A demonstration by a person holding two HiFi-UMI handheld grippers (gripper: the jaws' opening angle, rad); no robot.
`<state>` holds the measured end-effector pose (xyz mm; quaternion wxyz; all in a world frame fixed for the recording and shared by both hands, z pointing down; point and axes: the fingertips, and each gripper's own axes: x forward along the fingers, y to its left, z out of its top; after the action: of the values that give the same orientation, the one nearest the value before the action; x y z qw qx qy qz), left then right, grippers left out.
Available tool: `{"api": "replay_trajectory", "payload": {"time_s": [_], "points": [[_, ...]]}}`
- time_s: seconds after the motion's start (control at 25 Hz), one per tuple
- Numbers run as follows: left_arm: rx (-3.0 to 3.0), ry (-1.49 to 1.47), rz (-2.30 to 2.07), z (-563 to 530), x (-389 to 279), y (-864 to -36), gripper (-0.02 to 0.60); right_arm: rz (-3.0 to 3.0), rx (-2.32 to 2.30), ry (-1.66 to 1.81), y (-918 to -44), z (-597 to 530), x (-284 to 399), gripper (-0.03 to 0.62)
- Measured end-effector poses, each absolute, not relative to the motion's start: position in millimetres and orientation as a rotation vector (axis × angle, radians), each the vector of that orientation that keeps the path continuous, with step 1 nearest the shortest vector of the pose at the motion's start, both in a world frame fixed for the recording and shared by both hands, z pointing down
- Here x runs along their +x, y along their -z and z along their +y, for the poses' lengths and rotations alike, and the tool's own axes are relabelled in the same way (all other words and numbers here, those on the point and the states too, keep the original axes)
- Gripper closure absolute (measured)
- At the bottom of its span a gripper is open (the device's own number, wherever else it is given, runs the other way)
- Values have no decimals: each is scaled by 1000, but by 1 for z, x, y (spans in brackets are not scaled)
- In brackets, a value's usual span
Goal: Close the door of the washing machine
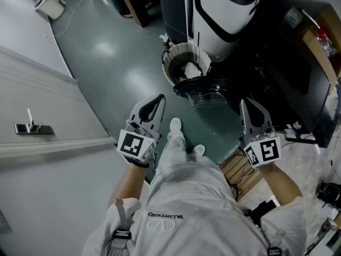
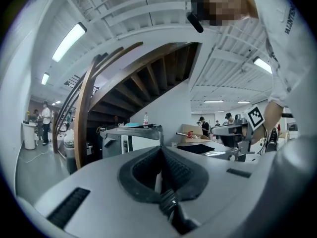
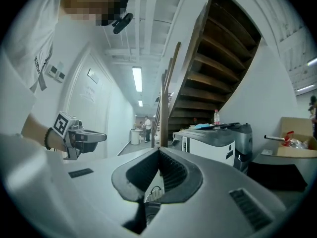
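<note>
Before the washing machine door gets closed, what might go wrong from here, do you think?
The laundry basket stands close beside the open door; it may block the swing or get knocked. The left gripper and right gripper are both shut and empty, so a push might slide off the door's rounded glass.

The white washing machine with a curved black band stands on a dull grey-green floor. Its round door has a black rim and clear glass. The grey plastic left gripper and grey plastic right gripper carry black-and-white square-patterned cubes. The person's clothing is white.
</note>
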<state>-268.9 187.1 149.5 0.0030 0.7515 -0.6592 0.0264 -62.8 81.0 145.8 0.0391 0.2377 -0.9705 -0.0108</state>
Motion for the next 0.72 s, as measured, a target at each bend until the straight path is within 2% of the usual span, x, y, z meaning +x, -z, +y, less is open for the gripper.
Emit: {"api": "replay_trajectory", "payload": {"time_s": [0.4,0.72], "points": [[2365,-77,-2015,157,-318,-165,583,-2934,642,101,-163,72,-125,583],[2395,-97,-1909,113,-366,-197,583,-2901,615,8,-182,47,-191,583]]}}
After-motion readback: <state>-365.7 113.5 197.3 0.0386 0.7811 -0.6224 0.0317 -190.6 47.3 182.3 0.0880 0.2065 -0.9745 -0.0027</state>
